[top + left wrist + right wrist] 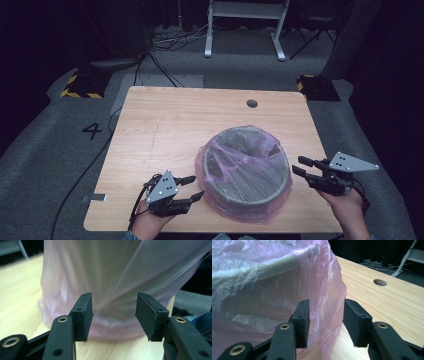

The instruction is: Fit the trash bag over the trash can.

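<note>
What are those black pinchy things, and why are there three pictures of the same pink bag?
Those are tongs, and a person holds one pair in each hand. The big picture comes from a camera up high, looking down on a wooden table. There you see the left tongs and the right tongs, one on each side of a round grey bin. A thin pink plastic bag lines the bin and hangs down over its outside.

The other two pictures come from little cameras riding on the tongs themselves. That is why two black jaws stick up from the bottom of each. The left tongs look at the bag up close, and the right tongs look at its crinkly side.

Both tongs are open right now. They hold nothing.
</note>
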A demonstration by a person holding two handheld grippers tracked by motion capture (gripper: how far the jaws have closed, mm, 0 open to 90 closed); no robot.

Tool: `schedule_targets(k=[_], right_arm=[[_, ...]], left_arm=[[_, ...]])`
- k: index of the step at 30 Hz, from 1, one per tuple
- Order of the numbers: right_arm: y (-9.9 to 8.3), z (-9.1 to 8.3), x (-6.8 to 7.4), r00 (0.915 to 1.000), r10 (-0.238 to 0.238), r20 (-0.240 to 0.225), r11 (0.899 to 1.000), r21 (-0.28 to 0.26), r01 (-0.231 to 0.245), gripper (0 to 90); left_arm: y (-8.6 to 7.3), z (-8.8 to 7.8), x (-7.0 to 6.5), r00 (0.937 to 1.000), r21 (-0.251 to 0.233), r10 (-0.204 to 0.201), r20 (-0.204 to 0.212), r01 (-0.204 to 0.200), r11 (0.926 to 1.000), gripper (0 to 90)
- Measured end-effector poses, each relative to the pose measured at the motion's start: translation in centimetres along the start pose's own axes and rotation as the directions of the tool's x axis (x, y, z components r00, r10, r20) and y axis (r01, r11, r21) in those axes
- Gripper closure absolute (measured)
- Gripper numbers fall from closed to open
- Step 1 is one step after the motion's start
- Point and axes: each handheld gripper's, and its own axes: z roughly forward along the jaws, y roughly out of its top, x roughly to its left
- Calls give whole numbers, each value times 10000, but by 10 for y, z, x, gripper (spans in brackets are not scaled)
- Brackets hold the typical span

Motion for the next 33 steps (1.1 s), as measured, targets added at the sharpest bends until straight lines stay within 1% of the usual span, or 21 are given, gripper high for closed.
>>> schedule_targets(k=[2,4,6,7,9,10,11,12,14,15,19,22,23,24,25,26,27,28,30,31,33], right_arm=[[0,3,2,9998,-52,-194,10000,33,53,544],[1,8,4,9991,-123,-407,9997,182,130,527],[1,12,6,9982,-213,-563,9993,287,229,526],[2,13,7,9977,-273,-627,9991,310,293,527],[2,14,9,9968,-344,-725,9988,311,367,534],[3,15,9,9965,-397,-731,9986,317,421,537],[3,15,10,9963,-424,-745,9985,315,449,540],[3,15,10,9961,-441,-768,9984,312,466,542],[3,15,10,9959,-445,-790,9984,313,471,547],[3,14,11,9959,-456,-786,9984,292,480,550],[2,13,11,9950,-483,-876,9984,255,507,554],[1,15,11,9949,-472,-892,9982,322,503,551],[1,16,11,9949,-439,-905,9984,328,470,550],[1,16,12,9949,-440,-911,9983,333,472,549],[2,16,12,9950,-441,-898,9984,316,471,546],[2,16,12,9951,-435,-884,9984,318,465,541],[2,15,11,9954,-437,-856,9984,313,465,534],[2,14,10,9958,-398,-827,9987,270,421,527],[3,10,7,9967,-213,-786,9995,196,229,505],[3,9,5,9967,-131,-801,9997,184,146,490],[6,5,1,9952,-100,-971,9999,124,112,460]], left_arm=[[5,5,-1,10000,60,15,30,-15,10000,451],[8,9,1,9995,16,-145,289,145,9999,455],[11,11,-1,9993,-84,9,381,-6,10000,506],[12,11,-3,9992,-117,208,344,-204,9997,554],[14,8,-7,9980,-389,614,171,-607,9974,693],[15,6,-9,9963,-694,854,-55,-856,9939,767],[15,4,-11,9942,-894,1052,-235,-1069,9902,868],[16,4,-12,9929,-907,1128,-377,-1159,9891,898],[15,6,-12,9891,-545,1307,-683,-1345,9894,900],[13,9,-10,9893,-427,1292,-685,-1323,9903,900],[0,22,2,9916,123,990,-835,-984,9951,900],[-10,35,15,9879,778,1046,-1142,-961,9923,900],[-12,39,20,9875,950,942,-1267,-825,9921,900],[-14,42,25,9882,1036,819,-1292,-687,9922,900],[-14,46,29,9915,1100,599,-1157,-472,9928,900],[-14,49,32,9931,1235,545,-1037,-415,9915,900],[-14,52,32,9929,1355,567,-1043,-423,9899,900],[-14,54,31,9906,1427,689,-1184,-517,9884,900],[-13,54,30,9870,1302,780,-1405,-597,9897,896],[-13,51,30,9859,1117,794,-1473,-632,9917,862],[-12,43,32,9865,681,676,-1489,-579,9960,859]])
